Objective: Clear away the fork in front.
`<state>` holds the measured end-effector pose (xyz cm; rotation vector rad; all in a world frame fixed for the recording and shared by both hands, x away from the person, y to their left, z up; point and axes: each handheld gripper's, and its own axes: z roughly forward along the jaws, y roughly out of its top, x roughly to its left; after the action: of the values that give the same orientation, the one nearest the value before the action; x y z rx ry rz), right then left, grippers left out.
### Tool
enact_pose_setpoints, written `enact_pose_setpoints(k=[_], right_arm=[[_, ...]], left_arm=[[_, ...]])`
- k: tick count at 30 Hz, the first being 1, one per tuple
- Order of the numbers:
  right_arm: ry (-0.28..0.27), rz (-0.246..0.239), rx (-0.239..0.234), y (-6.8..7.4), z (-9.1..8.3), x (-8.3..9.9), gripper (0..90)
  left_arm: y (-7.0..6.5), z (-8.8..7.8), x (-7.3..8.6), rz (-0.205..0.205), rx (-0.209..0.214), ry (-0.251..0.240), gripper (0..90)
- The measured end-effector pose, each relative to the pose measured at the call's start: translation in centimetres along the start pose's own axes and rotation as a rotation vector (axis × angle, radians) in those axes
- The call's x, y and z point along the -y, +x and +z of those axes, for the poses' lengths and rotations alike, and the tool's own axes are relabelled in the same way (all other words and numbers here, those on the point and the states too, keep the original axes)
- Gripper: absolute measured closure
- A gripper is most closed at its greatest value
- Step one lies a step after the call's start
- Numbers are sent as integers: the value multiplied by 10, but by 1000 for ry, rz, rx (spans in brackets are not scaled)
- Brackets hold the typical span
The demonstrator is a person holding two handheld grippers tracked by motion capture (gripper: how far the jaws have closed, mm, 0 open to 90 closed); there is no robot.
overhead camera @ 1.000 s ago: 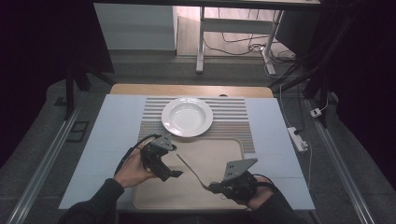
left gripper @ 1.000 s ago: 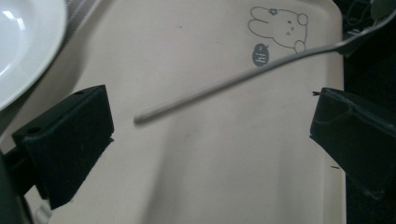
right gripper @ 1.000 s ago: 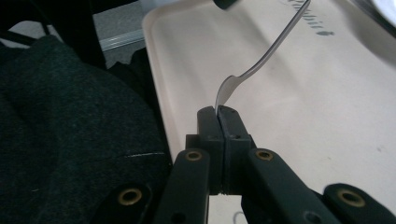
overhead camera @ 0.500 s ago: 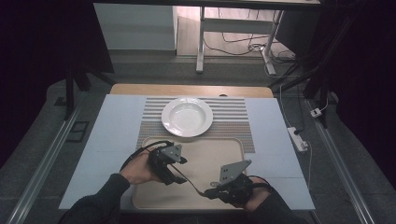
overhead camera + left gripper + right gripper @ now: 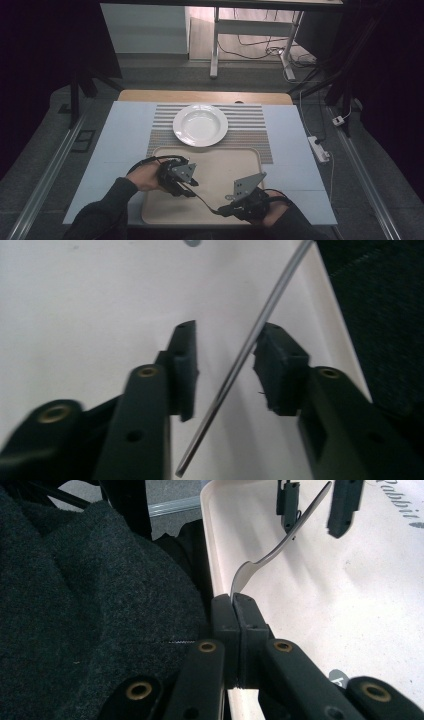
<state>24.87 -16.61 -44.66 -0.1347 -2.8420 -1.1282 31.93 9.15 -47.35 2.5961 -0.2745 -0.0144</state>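
— Jaws on the right gripper [image 5: 234, 600] first: how do they stand?

— Pressed together on the wide end of a metal spoon [image 5: 280, 547]. In the right gripper view the pads meet with just the thin metal edge pinched between them, and the handle rises away toward the far gripper.

— And the left gripper [image 5: 225, 370]?

— Its jaws have just been closing, with the spoon's handle [image 5: 235, 365] between them. In the left gripper view the handle runs as a slim bright bar through the gap, close against the right-hand pad [image 5: 277, 367] — whether it touches I cannot tell — while a clear space remains at the other pad [image 5: 184, 365]. So not clamped; the pads do not press from both sides.

— Where is the spoon on the table?

— From the high view it hangs over the beige tray [image 5: 220, 162], spanning from the left gripper [image 5: 186, 186] down to the right gripper [image 5: 226, 209] near the tray's front edge. It is carried above the tray's floor, not lying on it.

— Anything else?

— A white deep plate [image 5: 200, 125] sits on a striped placemat [image 5: 250, 127] just beyond the tray, well apart from both grippers. A dark sleeve [image 5: 75, 605] lies beside the tray's rim in the right gripper view.
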Motion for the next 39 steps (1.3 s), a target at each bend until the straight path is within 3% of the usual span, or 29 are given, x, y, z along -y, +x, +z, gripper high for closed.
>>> enact_pose_setpoints(k=[7, 10, 13, 17, 21, 22, 23, 24, 25, 30, 32, 34, 39], right_arm=[[10, -17, -11, 0, 1, 0, 900], [10, -18, -29, -1, 2, 0, 899], [15, -20, -39, -1, 2, 0, 896], [19, -7, -22, -5, 2, 3, 852], [8, 11, -5, -12, -1, 7, 799], [9, 22, -2, -13, -1, 7, 758], [-4, 20, 22, -14, -3, 8, 659], [-4, 20, 22, -14, -3, 8, 659], [-8, 28, 47, -16, -5, 9, 571], [-26, 53, 129, -19, -9, 10, 404], [-29, 77, 166, -22, -11, 12, 339], [-45, 132, 229, -26, -15, 15, 246], [-68, 192, 292, -28, -20, 20, 161]], left_arm=[[2, 5, 1, 73, 57, 25, 756], [1, 6, 0, 130, 68, 27, 802], [0, 7, 0, 177, 107, 33, 821], [-2, 11, 2, 185, 156, 30, 862], [0, 9, 2, 130, 171, 22, 869], [0, 9, 2, 113, 170, 23, 868], [0, 8, 3, 93, 166, 31, 868], [0, 8, 3, 73, 157, 39, 868], [1, 7, 4, 57, 154, 47, 868], [-1, 2, 6, -36, 121, 71, 868], [-1, -2, 6, -124, 101, 81, 867], [-2, -7, 7, -172, 74, 81, 867], [-7, -13, 8, -300, 17, 89, 867]])
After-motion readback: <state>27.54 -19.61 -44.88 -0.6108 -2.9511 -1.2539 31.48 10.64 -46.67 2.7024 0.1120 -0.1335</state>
